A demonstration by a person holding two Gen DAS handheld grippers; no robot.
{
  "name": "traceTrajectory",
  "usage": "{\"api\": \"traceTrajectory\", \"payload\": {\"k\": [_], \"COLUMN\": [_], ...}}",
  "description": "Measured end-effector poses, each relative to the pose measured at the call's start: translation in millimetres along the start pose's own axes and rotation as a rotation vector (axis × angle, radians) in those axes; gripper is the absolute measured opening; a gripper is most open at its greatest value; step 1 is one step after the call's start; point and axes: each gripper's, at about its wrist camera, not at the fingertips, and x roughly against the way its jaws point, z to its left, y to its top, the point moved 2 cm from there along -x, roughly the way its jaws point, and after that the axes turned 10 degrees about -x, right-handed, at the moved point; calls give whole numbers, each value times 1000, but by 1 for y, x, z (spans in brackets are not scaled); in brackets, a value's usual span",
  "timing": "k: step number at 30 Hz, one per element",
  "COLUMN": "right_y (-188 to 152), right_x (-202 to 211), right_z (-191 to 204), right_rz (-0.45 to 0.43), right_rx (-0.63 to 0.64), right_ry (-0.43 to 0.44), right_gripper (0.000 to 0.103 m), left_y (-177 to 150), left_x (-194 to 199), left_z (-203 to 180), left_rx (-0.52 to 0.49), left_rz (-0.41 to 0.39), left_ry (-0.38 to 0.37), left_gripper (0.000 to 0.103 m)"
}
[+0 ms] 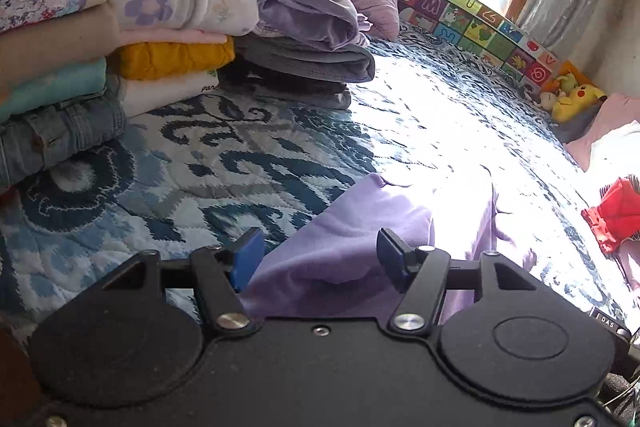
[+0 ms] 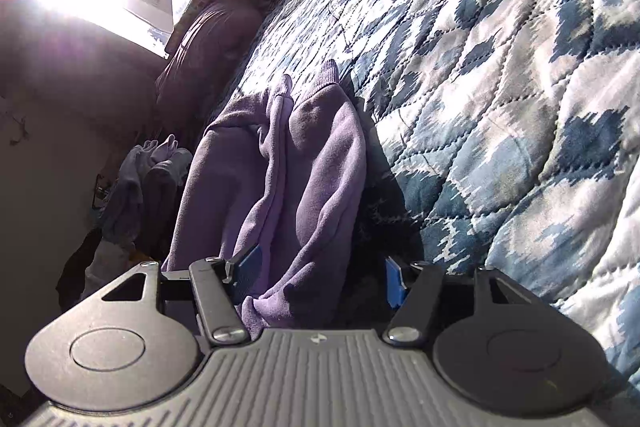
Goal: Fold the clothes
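We see the left gripper (image 1: 320,255) with its jaws spread wide, and a fold of the lilac garment (image 1: 360,239) lies between the blue pads (image 1: 248,259) without being pinched. The garment rests on the blue-and-white quilt (image 1: 208,163), near the bed's front edge. To the left, stacks of folded clothes (image 1: 160,39) stand along the quilt. A red item (image 1: 618,215) lies at the right edge and a yellow plush toy (image 1: 576,99) sits in the far corner. Between these, we find a broad bare stretch of quilt.

In the right wrist view, the right gripper (image 2: 320,275) also stands parted. The lilac garment (image 2: 288,163) bunches between its fingers (image 2: 394,283), clamped by neither. Open quilt (image 2: 500,87) extends to the right of it.
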Motion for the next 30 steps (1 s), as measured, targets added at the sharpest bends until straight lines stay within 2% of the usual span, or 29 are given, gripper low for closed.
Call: {"api": "traceTrajectory", "payload": {"k": [2,5,6,7,8,11,15,17,19,20,22,23,24,25,26,30], "right_y": [0,-2,0,5,11,35,57,63,63,62,60,59,58,57,56,58], "right_x": [-6,-3,3,14,26,66,109,121,122,121,119,118,118,119,121,131], "right_z": [4,17,24,32,38,45,38,28,19,13,3,0,-2,-2,-1,8], "right_rz": [11,-6,-23,-53,-86,-166,-223,-231,-231,-233,-235,-234,-236,-244,-262,-308], "right_rx": [12,80,101,118,123,130,163,182,199,193,180,170,162,156,156,188], "right_ry": [-11,-19,-23,-26,-25,-48,-145,-217,-279,-298,-337,-353,-363,-373,-383,-407], "right_gripper": [20,15,14,14,13,13,13,13,14,14,16,19,21,25,29,34], "left_y": [5,8,8,6,4,6,8,4,-2,-6,-11,-12,-13,-12,-11,-6], "left_x": [-27,-70,-84,-93,-103,-85,-50,-41,-39,-40,-43,-45,-47,-50,-55,-85], "left_z": [-17,-38,-44,-45,-46,-35,-10,2,7,8,10,8,5,4,1,-5], "left_rx": [-65,-138,-160,-164,-168,-114,-11,18,5,9,35,32,28,34,43,57], "left_rz": [37,93,112,137,162,92,22,18,32,52,68,77,77,74,86,135], "left_ry": [-21,-51,-58,-55,-52,-54,-34,-19,6,-18,-49,-54,-65,-79,-101,-144], "left_gripper": [62,62,55,38,0,0,0,0,0,0,9,30,58,63,64,64]}}
